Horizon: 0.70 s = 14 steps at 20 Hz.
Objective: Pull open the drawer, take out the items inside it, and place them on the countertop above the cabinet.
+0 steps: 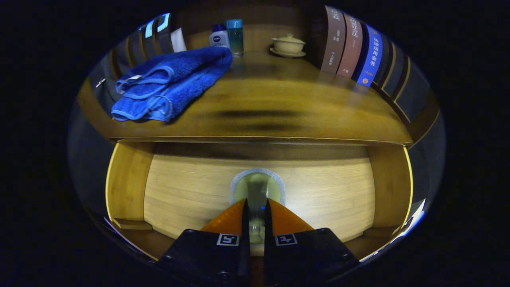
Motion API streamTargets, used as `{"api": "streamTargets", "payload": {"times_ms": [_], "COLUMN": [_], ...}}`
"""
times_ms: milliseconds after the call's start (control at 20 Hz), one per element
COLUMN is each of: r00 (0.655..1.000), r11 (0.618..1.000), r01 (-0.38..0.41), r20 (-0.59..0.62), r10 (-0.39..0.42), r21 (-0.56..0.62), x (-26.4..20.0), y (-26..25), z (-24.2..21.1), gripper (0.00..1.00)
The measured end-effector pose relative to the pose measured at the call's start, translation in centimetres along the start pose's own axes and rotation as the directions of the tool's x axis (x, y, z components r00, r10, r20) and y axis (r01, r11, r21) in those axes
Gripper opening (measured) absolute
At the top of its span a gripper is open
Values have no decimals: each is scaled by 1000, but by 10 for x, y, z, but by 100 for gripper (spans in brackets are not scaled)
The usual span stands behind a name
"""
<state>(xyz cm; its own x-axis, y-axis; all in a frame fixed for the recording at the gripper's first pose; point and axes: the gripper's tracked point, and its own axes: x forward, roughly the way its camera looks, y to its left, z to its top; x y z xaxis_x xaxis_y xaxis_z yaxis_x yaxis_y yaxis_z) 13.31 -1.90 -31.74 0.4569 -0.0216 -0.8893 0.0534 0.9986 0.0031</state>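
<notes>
The drawer front (191, 191) is a pale wood panel under the darker wooden countertop (279, 103). A clear round knob (257, 184) with a grey ring around it sits in the middle of the panel. My gripper (256, 203) is shut on this knob, one finger on each side with only a narrow gap between them. A dark strip shows between the top of the panel and the countertop's edge. The drawer's inside is hidden.
A folded blue towel (171, 85) lies on the countertop's left part. Behind it stand a white bottle (218, 39) and a blue-green bottle (235, 35). A lidded cream cup on a saucer (287, 44) sits at the back, with upright books (350, 50) to its right.
</notes>
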Motion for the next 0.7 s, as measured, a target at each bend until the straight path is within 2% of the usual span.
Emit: {"api": "streamTargets", "payload": {"times_ms": [250, 500, 700], "r00": [987, 954, 935], "r11": [1000, 1000, 999], "r01": [-2, -29, -39], "r20": [159, 300, 352], "r10": [2, 29, 37], "r21": [-1, -4, -1], "x": [-56, -109, -116], "y": [3, 12, 12], "z": [17, 60, 107], "gripper": [18, 17, 18]}}
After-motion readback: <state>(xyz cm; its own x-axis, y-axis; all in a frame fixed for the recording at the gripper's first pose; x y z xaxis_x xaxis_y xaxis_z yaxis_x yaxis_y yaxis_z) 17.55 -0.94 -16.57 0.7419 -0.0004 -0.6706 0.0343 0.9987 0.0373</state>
